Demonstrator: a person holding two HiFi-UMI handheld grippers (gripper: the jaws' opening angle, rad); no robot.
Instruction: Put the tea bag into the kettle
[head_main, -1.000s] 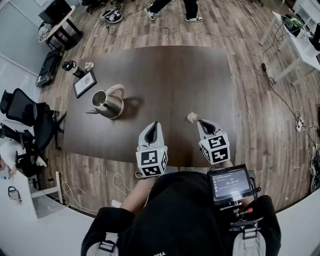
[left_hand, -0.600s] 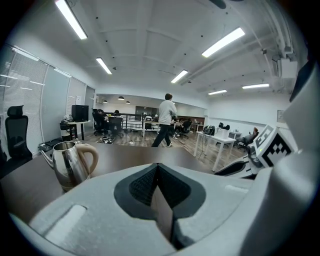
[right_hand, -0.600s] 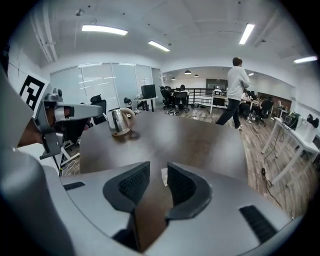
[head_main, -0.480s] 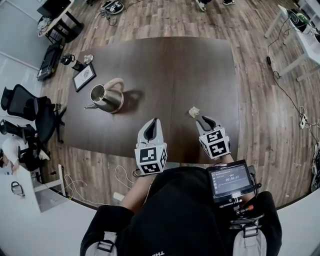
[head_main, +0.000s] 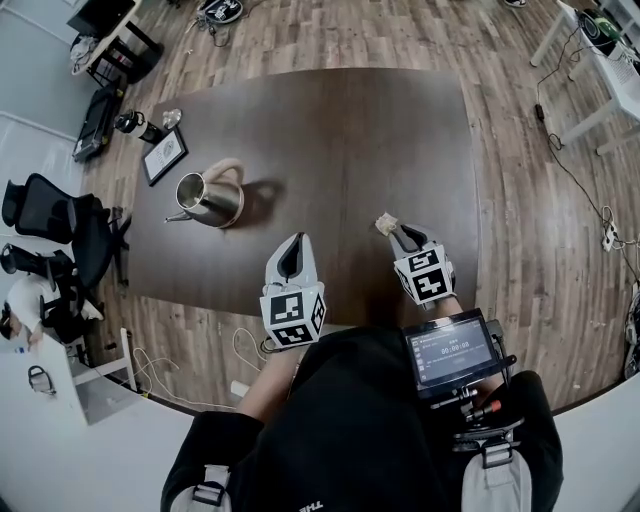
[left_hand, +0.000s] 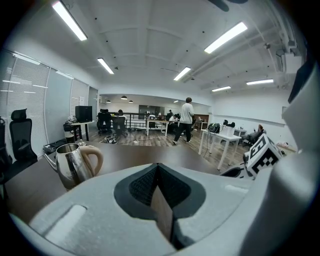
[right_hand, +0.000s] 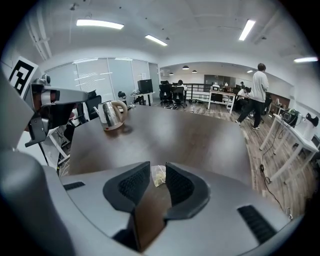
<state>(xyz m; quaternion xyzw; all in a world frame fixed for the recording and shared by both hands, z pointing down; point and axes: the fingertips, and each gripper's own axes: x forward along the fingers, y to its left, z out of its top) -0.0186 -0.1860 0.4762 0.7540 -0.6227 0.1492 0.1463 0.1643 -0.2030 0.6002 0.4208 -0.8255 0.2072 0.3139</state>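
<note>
Right gripper view shows hand-held gripper (right_hand: 157, 170) agape, tea bag (right_hand: 158, 176) between tips

Open-plan office. Ceiling strip lights (left_hand: 232, 36); window blinds (left_hand: 25, 95) at left; white desks (left_hand: 227, 136) at right; monitor (left_hand: 83, 113) on a far desk; black swivel chair (head_main: 50, 215) at left edge; wood-plank floor (head_main: 500, 120) with trailing cables (head_main: 570, 190); standing person (left_hand: 187, 120) in the background.
</note>
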